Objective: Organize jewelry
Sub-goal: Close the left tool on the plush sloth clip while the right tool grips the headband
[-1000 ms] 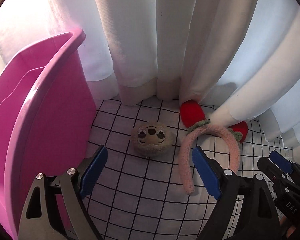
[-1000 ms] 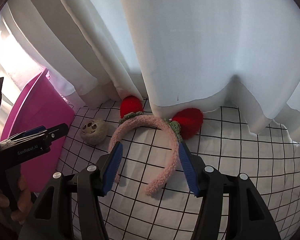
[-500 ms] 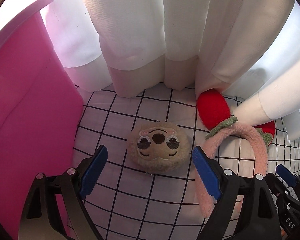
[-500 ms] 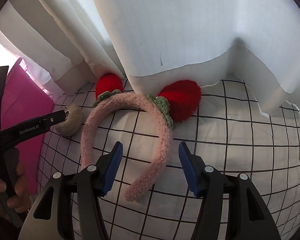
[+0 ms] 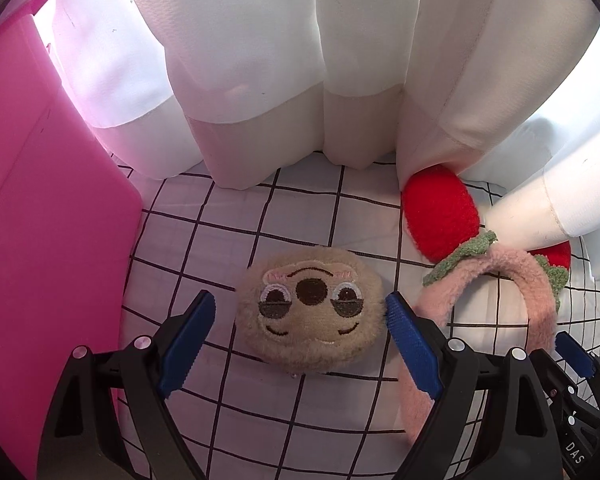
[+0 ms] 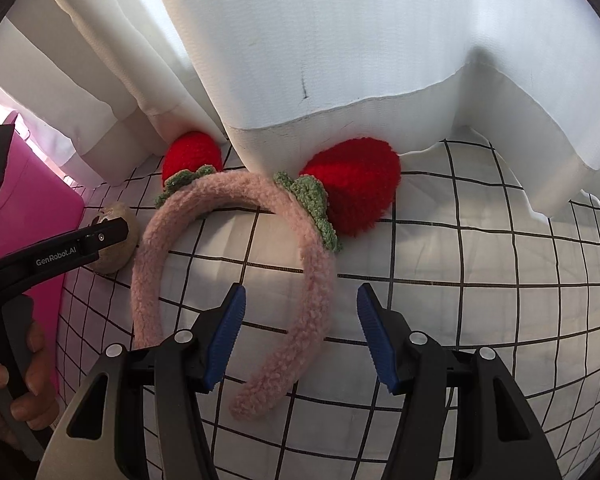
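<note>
While both of my grippers sit spread wide and grasping nothing, I count one round tan plush sloth-face piece [image 5: 310,314] lying between the blue pads of my left gripper [image 5: 300,332], apart from both. One fluffy pink headband with two red strawberry ears [image 6: 236,268] lies just beside it on the black-grid white cloth [image 6: 480,280], its right limb between my right gripper [image 6: 300,328] pads. One pink plastic bin [image 5: 40,240] stands left; I cannot see inside it.
</note>
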### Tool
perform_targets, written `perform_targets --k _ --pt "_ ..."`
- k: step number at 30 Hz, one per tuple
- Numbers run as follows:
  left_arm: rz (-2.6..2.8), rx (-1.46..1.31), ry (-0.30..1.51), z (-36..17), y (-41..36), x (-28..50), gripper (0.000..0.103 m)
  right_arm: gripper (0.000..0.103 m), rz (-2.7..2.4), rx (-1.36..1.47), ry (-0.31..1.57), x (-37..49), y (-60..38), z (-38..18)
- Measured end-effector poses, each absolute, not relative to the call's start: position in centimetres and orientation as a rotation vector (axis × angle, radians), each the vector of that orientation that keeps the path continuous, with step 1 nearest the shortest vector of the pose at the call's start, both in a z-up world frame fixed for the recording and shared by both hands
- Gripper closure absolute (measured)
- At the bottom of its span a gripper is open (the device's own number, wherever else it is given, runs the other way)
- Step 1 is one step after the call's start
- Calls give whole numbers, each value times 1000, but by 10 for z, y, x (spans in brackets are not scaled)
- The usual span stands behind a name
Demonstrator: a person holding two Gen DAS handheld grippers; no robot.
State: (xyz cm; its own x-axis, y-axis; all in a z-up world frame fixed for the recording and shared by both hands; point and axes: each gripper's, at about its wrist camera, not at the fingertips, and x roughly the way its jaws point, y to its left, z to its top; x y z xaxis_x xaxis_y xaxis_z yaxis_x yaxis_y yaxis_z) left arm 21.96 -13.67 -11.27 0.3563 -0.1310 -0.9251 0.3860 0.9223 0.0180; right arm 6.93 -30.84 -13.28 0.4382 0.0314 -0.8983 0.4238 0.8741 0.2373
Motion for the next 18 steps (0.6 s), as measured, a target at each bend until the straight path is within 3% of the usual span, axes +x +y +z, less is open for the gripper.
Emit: perform_targets --k 14,18 --pt "-320 256 1202 -142 -139 235 18 47 -296 430 1117 84 -309 -147" --pt "-307 258 1185 -148 -135 242 11 47 -317 330 1136 92 -297 -150"
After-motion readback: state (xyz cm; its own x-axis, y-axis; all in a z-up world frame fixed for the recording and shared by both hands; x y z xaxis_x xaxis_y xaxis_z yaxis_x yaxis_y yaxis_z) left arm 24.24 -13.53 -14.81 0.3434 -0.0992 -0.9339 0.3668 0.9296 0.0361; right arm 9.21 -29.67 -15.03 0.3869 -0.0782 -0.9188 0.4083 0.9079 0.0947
